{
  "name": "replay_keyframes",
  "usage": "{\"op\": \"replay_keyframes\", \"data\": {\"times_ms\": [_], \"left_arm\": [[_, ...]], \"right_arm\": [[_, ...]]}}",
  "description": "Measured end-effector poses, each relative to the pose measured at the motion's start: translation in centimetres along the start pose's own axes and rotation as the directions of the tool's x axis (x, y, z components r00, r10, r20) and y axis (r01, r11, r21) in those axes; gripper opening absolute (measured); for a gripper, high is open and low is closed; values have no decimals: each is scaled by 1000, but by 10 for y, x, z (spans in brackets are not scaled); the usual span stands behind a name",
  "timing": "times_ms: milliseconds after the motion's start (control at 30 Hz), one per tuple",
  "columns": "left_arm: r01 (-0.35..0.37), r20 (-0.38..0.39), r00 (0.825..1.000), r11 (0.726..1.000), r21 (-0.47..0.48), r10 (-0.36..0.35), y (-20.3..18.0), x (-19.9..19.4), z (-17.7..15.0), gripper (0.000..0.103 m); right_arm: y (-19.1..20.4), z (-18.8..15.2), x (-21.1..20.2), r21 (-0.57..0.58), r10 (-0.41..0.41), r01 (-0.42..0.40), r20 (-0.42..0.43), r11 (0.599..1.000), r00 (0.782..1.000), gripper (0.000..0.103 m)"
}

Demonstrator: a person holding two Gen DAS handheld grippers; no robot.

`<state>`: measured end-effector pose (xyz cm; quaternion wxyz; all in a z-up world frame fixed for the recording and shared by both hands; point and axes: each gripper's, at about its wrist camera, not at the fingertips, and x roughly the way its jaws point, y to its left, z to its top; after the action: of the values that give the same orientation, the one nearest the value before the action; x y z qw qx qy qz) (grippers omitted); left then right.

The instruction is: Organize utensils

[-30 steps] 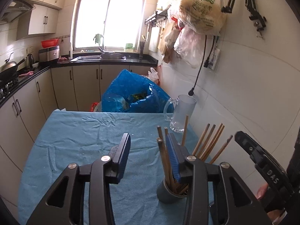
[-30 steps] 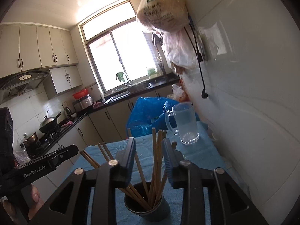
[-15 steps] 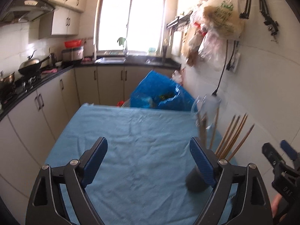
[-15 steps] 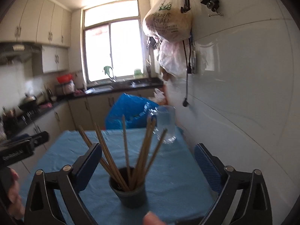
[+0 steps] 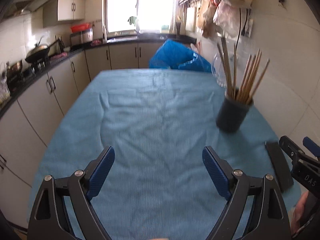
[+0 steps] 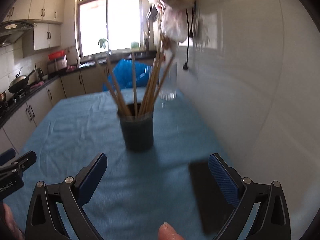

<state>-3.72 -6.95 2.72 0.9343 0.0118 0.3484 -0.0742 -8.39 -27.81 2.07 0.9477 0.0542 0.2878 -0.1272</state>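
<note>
1. Both grippers are spread wide and hold nothing. The left gripper [image 5: 158, 172] has only bare blue cloth [image 5: 152, 120] between its pads; the right gripper [image 6: 158, 182] is the same, though a flat black slab [image 6: 210, 196] lies on the cloth just inside its right pad.
2. The chopsticks [image 6: 140, 84] stand upright in a dark cup [image 6: 138, 132] on the cloth, on the wall side of the table, with a glass mug [image 6: 169, 84] behind it. From the left wrist view the cup [image 5: 233, 114] sits off to the right, well apart from that gripper.
3. The sticks look like thin wood or bamboo: light, stiff, and fanned loosely, leaning on the rim in different directions. I'd expect them to rattle and shift if the cup is bumped.
4. The cup is small and top-heavy with the sticks in it, so it could tip. Best hold is probably low on its wall, across the widest part, not by the sticks.
5. To pull one stick, pinch it in its upper half where it stands clear of its neighbours; smooth round sticks may slip or twist between ribbed pads.
6. The glass mug is the breakable thing nearby; keep clear of it.
7. No loose utensils show on the cloth, so the sorting looks about done.
</note>
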Motion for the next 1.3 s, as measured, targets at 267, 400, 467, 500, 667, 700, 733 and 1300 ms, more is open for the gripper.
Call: {"op": "replay_keyframes", "data": {"times_ms": [267,400,467,500,667,700,733,1300], "left_arm": [[-3,-38,999,1000,5,3,-4,12,-15,88],[-4,-32,999,1000,18,5,-8,13,-16,88],[-3,-34,999,1000,23,4,-10,14,-17,88],[-2,-38,999,1000,26,3,-11,15,-17,88],[12,-36,999,1000,24,-11,-15,15,-15,88],[16,-31,999,1000,22,-15,-16,14,-14,88],[18,-23,1000,1000,23,-18,-17,12,-14,88],[11,-28,1000,999,49,-10,-28,11,-17,88]], "right_arm": [[6,-24,-2,17,-17,17,-35,1000,999,103],[7,-23,-1,17,-32,32,-25,999,999,103],[7,-23,2,20,-30,30,-28,999,999,103],[7,-23,2,20,-35,35,-25,999,999,103],[4,-20,-4,25,-59,59,17,998,998,103],[3,-20,-6,25,-66,65,27,998,997,103],[3,-19,-7,24,-75,74,36,997,997,103],[1,-19,-15,12,-70,69,77,998,995,103]]}}
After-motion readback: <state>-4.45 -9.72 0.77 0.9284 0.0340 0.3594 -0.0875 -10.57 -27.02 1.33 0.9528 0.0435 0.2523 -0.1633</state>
